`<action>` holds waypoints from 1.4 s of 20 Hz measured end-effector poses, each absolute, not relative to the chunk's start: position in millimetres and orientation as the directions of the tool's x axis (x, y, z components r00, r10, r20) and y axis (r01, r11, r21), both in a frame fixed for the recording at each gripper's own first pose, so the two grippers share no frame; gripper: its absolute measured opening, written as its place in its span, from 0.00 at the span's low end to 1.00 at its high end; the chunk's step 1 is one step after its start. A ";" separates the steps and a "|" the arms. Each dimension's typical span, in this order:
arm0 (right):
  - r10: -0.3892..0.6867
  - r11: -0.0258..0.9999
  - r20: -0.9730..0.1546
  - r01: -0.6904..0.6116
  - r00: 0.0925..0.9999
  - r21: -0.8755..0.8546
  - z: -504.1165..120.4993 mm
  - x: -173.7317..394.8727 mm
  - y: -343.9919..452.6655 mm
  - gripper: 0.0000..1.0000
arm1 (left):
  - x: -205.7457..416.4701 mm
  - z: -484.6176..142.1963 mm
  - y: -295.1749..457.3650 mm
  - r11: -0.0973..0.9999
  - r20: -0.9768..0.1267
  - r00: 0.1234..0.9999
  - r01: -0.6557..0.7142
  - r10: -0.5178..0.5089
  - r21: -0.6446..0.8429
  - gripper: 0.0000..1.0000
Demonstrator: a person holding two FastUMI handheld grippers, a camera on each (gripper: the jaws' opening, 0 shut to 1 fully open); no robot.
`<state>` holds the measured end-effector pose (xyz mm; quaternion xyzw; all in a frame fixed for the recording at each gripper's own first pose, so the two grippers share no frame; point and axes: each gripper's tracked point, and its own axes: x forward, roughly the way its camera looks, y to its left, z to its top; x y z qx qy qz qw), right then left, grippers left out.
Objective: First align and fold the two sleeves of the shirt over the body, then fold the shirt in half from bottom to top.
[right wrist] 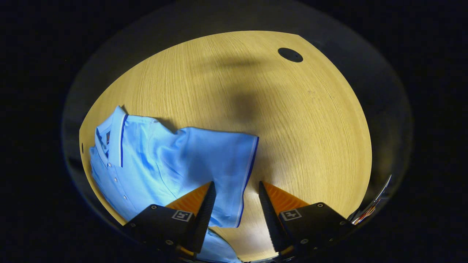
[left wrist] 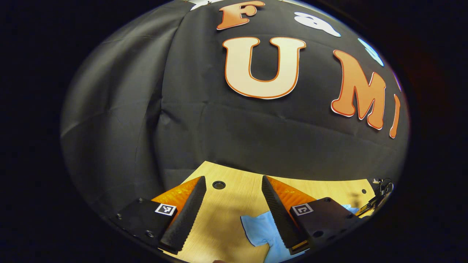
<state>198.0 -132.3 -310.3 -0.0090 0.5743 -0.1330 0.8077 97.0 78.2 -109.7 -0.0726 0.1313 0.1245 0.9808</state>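
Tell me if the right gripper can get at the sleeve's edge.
Probably yes. The right gripper is open above the sleeve, its striped edge lying between the fingers on the bare table, nothing in between.

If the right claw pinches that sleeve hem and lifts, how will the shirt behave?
Likely floppy: the shirt lies rumpled with soft creases, so the sleeve should drape from the open right claw. Probably light. It may drag across the smooth table.

left tool (left wrist: 234,182) fingers spread, right tool (right wrist: 237,187) fingers spread
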 end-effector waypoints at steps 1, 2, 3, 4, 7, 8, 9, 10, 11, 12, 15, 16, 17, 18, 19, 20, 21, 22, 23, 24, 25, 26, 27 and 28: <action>-0.225 0.965 -0.923 0.205 0.312 -0.166 -309.2 198.4 -131.6 0.48 | 96.0 -107.3 77.8 0.958 -0.272 0.936 -0.263 0.225 -0.114 0.99; -0.225 0.965 -0.921 0.205 0.317 -0.165 -307.6 199.7 -130.6 0.47 | 95.0 -105.8 77.5 0.957 -0.269 0.937 -0.263 0.223 -0.120 0.99; -0.229 0.963 -0.918 0.212 0.323 -0.166 -306.7 201.5 -128.6 0.27 | 93.1 -102.8 77.7 0.956 -0.266 0.937 -0.265 0.224 -0.127 0.99; -0.237 0.962 -0.915 0.212 0.327 -0.173 -306.6 201.1 -127.6 0.10 | 88.2 -101.5 77.4 0.955 -0.262 0.938 -0.267 0.226 -0.130 0.99; -0.275 0.957 -0.891 0.191 0.362 -0.218 -302.0 203.2 -127.5 0.02 | 66.1 -95.5 86.4 0.957 -0.242 0.941 -0.269 0.236 -0.112 0.99; -0.277 0.958 -0.880 0.178 0.386 -0.223 -298.2 204.5 -123.0 0.01 | 62.0 -93.6 90.4 0.957 -0.236 0.940 -0.274 0.246 -0.094 0.99; -0.275 0.960 -0.869 0.162 0.412 -0.227 -289.9 206.3 -117.4 0.01 | 58.0 -92.6 93.3 0.958 -0.227 0.940 -0.276 0.253 -0.078 0.99; -0.275 0.961 -0.855 0.139 0.440 -0.238 -277.0 207.3 -109.2 0.01 | 53.3 -89.5 95.4 0.960 -0.215 0.944 -0.272 0.252 -0.068 0.99; -0.269 0.963 -0.842 0.117 0.467 -0.243 -267.0 209.0 -101.2 0.01 | 47.2 -89.1 96.7 0.961 -0.212 0.945 -0.268 0.249 -0.066 0.99; -0.257 0.966 -0.832 0.098 0.491 -0.240 -256.7 212.3 -91.6 0.01 | 43.4 -89.4 98.7 0.962 -0.213 0.945 -0.267 0.248 -0.065 0.99; -0.168 0.983 -0.814 0.034 0.557 -0.180 -225.4 213.5 -38.5 0.01 | 29.5 -91.1 110.3 0.962 -0.211 0.945 -0.267 0.250 -0.059 0.99; -0.141 0.986 -0.816 0.001 0.561 -0.170 -220.7 208.4 -19.7 0.00 | 24.8 -90.0 113.9 0.962 -0.208 0.945 -0.269 0.252 -0.056 0.98; -0.115 0.987 -0.821 -0.028 0.559 -0.158 -219.1 204.0 -5.0 0.00 | 21.8 -89.3 117.6 0.962 -0.203 0.946 -0.267 0.251 -0.056 0.98; -0.093 0.988 -0.825 -0.052 0.557 -0.147 -220.8 200.3 9.8 0.00 | 19.5 -88.8 120.9 0.963 -0.200 0.947 -0.265 0.249 -0.055 0.99; -0.073 0.988 -0.830 -0.072 0.553 -0.135 -221.7 196.2 24.1 0.00 | 16.6 -90.0 124.5 0.962 -0.201 0.947 -0.266 0.250 -0.055 0.98; -0.049 0.988 -0.832 -0.096 0.553 -0.123 -223.9 193.7 37.9 0.00 | 14.0 -90.3 127.0 0.962 -0.203 0.947 -0.266 0.249 -0.057 0.98; -0.039 0.986 -0.833 -0.114 0.552 -0.122 -226.7 191.6 49.7 0.00 | 11.6 -90.8 131.0 0.963 -0.202 0.947 -0.264 0.248 -0.059 0.98; -0.027 0.983 -0.835 -0.137 0.550 -0.122 -229.9 189.2 60.7 0.00 | 9.7 -91.2 134.8 0.962 -0.204 0.947 -0.266 0.249 -0.061 0.98; -0.017 0.980 -0.837 -0.156 0.548 -0.122 -233.3 187.8 71.1 0.00 | 6.8 -92.8 138.9 0.961 -0.207 0.946 -0.269 0.251 -0.064 0.98; -0.002 0.978 -0.839 -0.175 0.544 -0.116 -236.2 185.4 83.6 0.00 | 5.1 -93.5 142.4 0.961 -0.210 0.945 -0.269 0.250 -0.068 0.98; 0.017 0.976 -0.840 -0.192 0.542 -0.105 -239.4 185.1 95.0 0.00 | 3.4 -96.4 145.7 0.960 -0.214 0.944 -0.270 0.250 -0.069 0.98; 0.038 0.974 -0.837 -0.207 0.546 -0.090 -242.0 184.6 107.9 0.00 | 0.9 -98.4 149.7 0.960 -0.217 0.943 -0.273 0.253 -0.067 0.98; 0.065 0.969 -0.837 -0.234 0.544 -0.077 -247.1 183.3 122.3 0.01 | -2.1 -100.6 154.6 0.959 -0.223 0.940 -0.278 0.258 -0.061 0.98; 0.080 0.966 -0.838 -0.251 0.540 -0.070 -249.9 181.4 132.6 0.02 | -2.9 -103.2 159.4 0.958 -0.226 0.938 -0.283 0.263 -0.056 0.99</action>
